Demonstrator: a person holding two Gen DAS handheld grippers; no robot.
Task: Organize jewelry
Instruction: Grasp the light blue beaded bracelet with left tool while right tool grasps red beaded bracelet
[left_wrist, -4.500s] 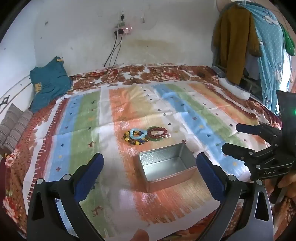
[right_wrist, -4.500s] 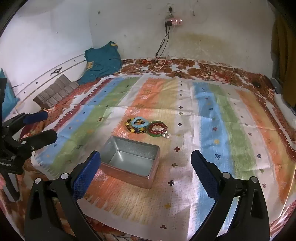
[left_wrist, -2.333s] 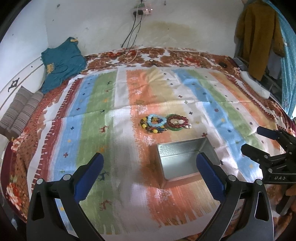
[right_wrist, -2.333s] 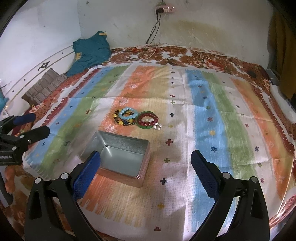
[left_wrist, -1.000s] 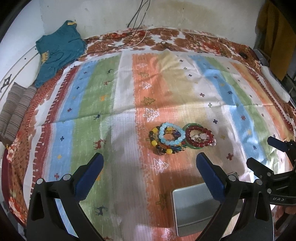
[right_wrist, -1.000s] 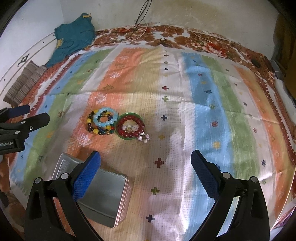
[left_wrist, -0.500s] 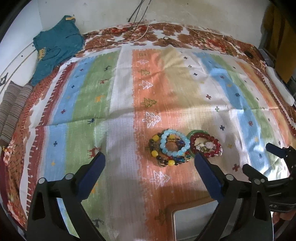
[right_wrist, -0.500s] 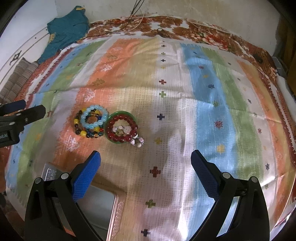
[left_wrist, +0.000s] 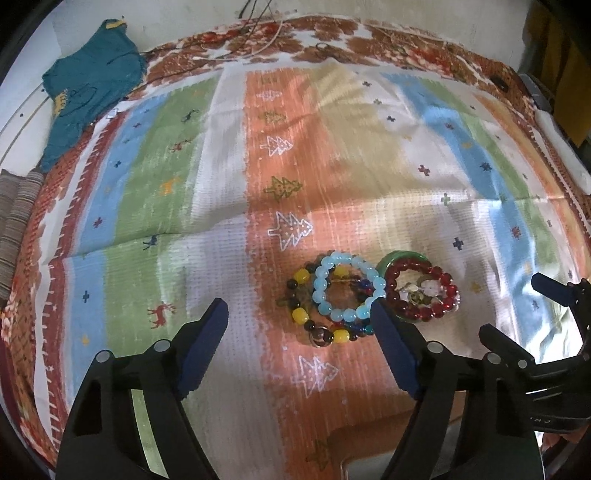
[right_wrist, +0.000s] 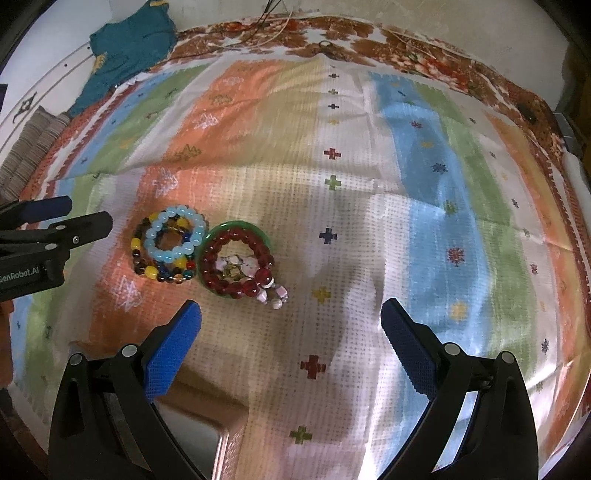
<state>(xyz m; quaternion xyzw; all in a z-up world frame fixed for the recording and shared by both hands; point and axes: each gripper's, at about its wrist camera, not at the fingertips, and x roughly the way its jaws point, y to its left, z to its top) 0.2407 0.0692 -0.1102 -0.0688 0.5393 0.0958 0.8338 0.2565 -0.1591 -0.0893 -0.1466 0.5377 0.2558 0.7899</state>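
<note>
Both views now sit lower and closer over the striped cloth (left_wrist: 221, 206) than a moment ago, and the metal tin (right_wrist: 207, 439) that filled the middle of each view has slipped to the bottom edge, only a corner showing. That puts the bracelets front and centre: the approach is on, nothing picked yet.

The left gripper (left_wrist: 299, 339) is narrowing its jaws as it drops, nothing between the pads so far; the pale blue bead bracelet (left_wrist: 347, 288) lies just ahead of its right pad, stacked on a multicoloured bead bracelet (left_wrist: 314, 325). My read: that pile is its target.

The right gripper (right_wrist: 291, 339) stands wide and empty over bare cloth, with the dark red bead bracelet (right_wrist: 236, 262) ahead and to its left, resting on a green bangle (right_wrist: 240, 225) and touching the blue pile.

All the jewelry is outside the tin, so sorting has barely begun.
</note>
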